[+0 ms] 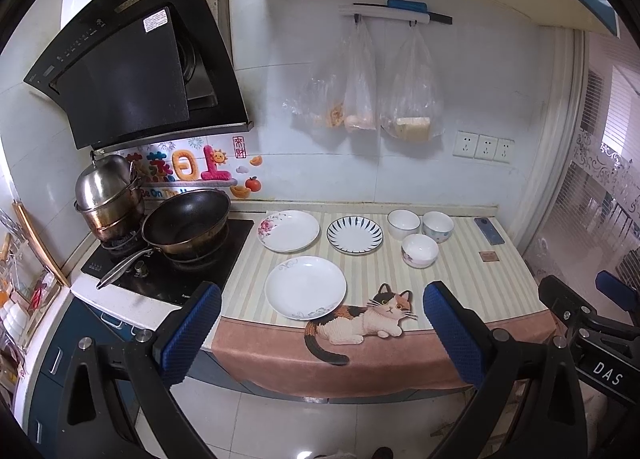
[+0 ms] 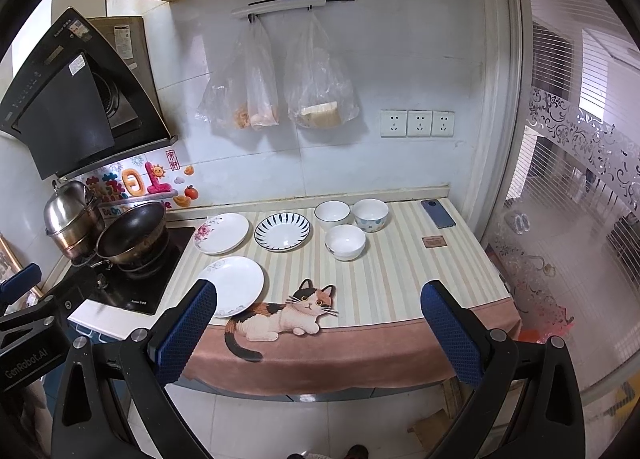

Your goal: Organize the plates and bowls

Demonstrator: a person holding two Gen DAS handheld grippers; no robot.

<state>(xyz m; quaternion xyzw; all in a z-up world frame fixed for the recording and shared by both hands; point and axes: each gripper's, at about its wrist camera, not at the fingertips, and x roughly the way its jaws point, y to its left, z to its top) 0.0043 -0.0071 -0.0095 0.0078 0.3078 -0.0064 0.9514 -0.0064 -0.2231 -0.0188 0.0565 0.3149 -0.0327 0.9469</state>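
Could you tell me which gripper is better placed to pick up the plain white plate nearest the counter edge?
Left. The left gripper is open and the white plate sits between its fingers; for the right gripper it lies off to the left.

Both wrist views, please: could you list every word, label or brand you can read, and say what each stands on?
"DAS": white letters on the right tongs' black body, seen from the left wrist.
"GenRobot.AI": on the left tongs' body, seen from the right wrist.
"Be On The": partly hidden lettering on the colourful wall sticker behind the wok.
Range hood brand and stickers: too small to read.
Small brown card: unreadable.
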